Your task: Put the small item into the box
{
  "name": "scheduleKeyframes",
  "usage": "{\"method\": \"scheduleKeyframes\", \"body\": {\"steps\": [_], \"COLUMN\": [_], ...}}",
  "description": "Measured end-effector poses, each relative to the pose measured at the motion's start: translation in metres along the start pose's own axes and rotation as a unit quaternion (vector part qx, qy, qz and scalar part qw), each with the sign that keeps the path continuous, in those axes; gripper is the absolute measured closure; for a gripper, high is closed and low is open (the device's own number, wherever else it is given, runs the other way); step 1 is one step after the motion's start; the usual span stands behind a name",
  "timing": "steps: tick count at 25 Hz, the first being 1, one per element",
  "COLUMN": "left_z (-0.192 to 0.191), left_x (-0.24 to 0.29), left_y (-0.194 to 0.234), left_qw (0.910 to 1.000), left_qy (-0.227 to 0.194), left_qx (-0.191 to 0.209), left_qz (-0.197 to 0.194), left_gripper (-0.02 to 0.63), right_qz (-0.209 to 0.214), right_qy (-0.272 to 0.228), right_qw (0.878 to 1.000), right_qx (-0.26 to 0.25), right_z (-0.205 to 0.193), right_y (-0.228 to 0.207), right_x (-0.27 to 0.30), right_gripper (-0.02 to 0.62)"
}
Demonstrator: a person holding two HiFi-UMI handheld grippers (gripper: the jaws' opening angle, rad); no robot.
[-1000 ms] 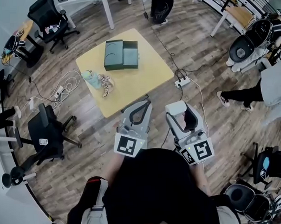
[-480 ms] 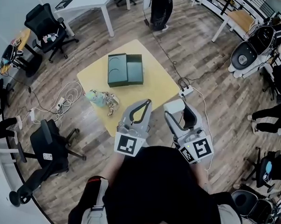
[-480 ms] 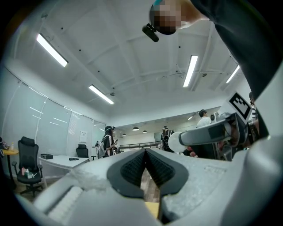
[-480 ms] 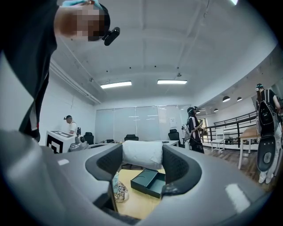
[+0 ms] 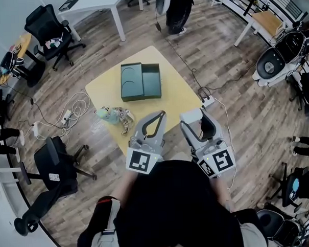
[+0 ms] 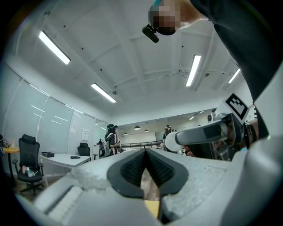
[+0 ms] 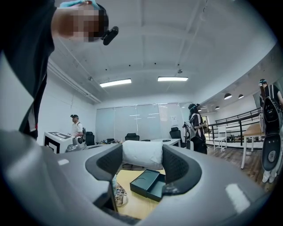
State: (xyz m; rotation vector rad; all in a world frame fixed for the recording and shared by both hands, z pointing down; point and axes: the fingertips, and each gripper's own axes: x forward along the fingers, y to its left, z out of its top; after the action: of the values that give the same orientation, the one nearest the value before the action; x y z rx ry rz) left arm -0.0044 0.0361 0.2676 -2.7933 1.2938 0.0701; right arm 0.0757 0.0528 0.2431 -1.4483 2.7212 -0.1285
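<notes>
A dark green box (image 5: 141,81) lies open on the yellow table (image 5: 180,95), lid beside base; the right gripper view shows it ahead (image 7: 148,183). Near the table's left corner lie a teal lump (image 5: 104,114) and a beige bundle (image 5: 125,120), also seen in the right gripper view (image 7: 118,194). My right gripper (image 5: 196,116) hangs level at the table's near edge, its pads pressed on a white soft item (image 7: 142,154). My left gripper (image 5: 162,114) is beside it over the same edge, its fingertips together with nothing between them (image 6: 145,153).
Black office chairs (image 5: 56,163) stand left of the table, with white cables (image 5: 72,106) on the wood floor. A power strip (image 5: 205,100) lies right of the table. A white desk (image 5: 95,5) is at the back, and people stand in the distance (image 7: 195,128).
The table and box sit lower and nearer in the head view: both grippers have come forward to the table's near edge. The person at the right has gone from view.
</notes>
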Motion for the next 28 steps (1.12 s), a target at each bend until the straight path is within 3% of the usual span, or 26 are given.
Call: {"method": "scheduleKeyframes", "body": {"steps": [14, 28], "left_z": [-0.009, -0.013], "left_x": [-0.003, 0.047], "left_y": [0.029, 0.065], "left_qw": [0.9987, 0.9935], "left_qy": [0.015, 0.022], "left_qx": [-0.003, 0.0], "left_qz": [0.049, 0.112], "left_gripper": [0.604, 0.604], "right_qz": [0.042, 0.115], "right_qy": [0.013, 0.032], "right_qw": [0.999, 0.993], "right_qx": [-0.001, 0.0], "right_z": [-0.004, -0.001], "right_y": [0.0, -0.044], "right_x": [0.032, 0.093], "right_gripper": [0.313, 0.313]}}
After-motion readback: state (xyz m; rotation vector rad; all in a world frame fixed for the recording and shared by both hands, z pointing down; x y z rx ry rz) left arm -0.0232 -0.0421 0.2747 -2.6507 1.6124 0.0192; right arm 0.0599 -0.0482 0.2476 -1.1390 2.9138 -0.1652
